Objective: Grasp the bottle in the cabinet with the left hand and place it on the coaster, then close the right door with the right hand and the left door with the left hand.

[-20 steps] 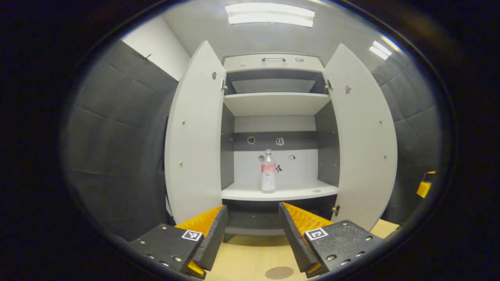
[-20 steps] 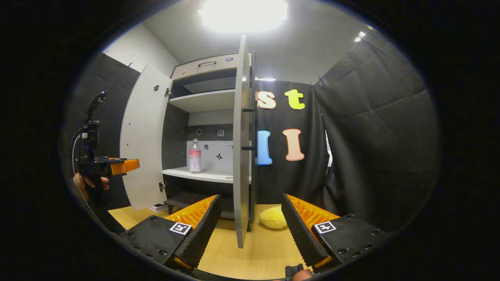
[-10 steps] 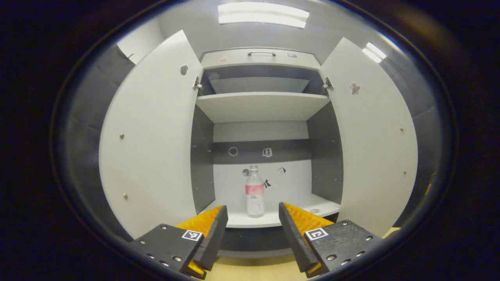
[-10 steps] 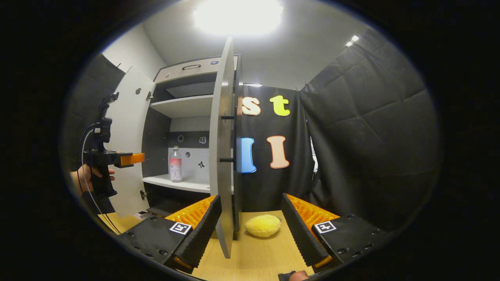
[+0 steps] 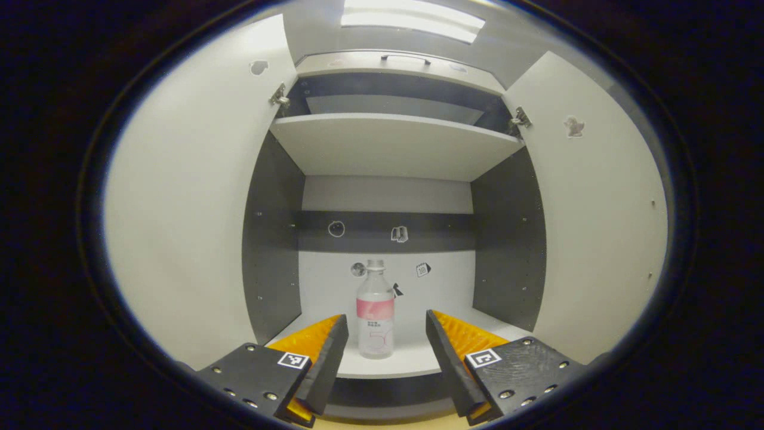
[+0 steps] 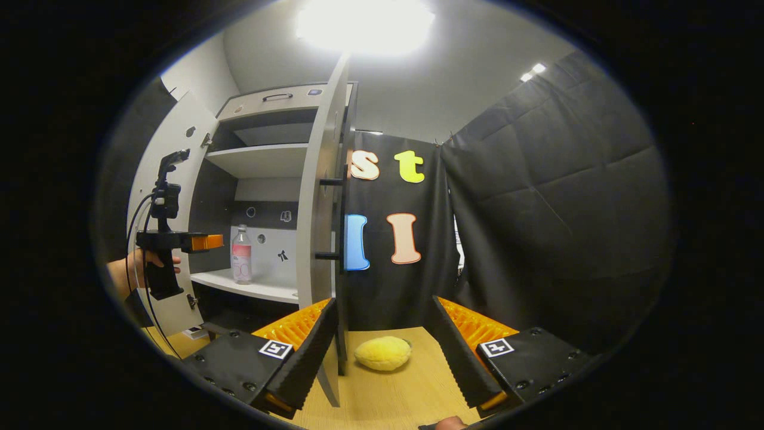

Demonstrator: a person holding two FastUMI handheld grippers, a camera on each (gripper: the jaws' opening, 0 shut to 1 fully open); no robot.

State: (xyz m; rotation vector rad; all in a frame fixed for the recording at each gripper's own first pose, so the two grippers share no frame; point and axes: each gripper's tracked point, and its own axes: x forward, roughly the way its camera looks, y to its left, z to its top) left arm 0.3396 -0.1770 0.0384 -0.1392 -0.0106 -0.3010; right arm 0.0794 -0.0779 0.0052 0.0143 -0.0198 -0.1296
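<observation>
— Padded dark walls all round, and that wooden tabletop [image 6: 412, 394] under the cabinet [image 5: 388, 146]. Where's the bottle [image 5: 375, 316]?

— Upright on the lower shelf [image 5: 412, 361], clear with a pink label, close to the back wall. Nothing is touching it.

— And the left gripper [image 5: 382, 343]?

— Pointed straight at it, jaws spread wide, empty. In the left gripper view the bottle stands between the two fingers but farther in, apart from both. From the right gripper view you can see that gripper [image 6: 206, 242] held by a hand [image 6: 140, 263] just short of the bottle, in front of the shelf.

— Doors?

— Both swung open; the left door [image 5: 185, 197] and the right door [image 5: 597, 227] flank the opening.

— The right gripper [image 6: 385, 340]?

— Jaws wide apart too, holding nothing, low over the tabletop beside the right door's edge [image 6: 319, 239]. A yellow sponge-like lump [image 6: 382, 353] lies on the wood ahead of it.
</observation>
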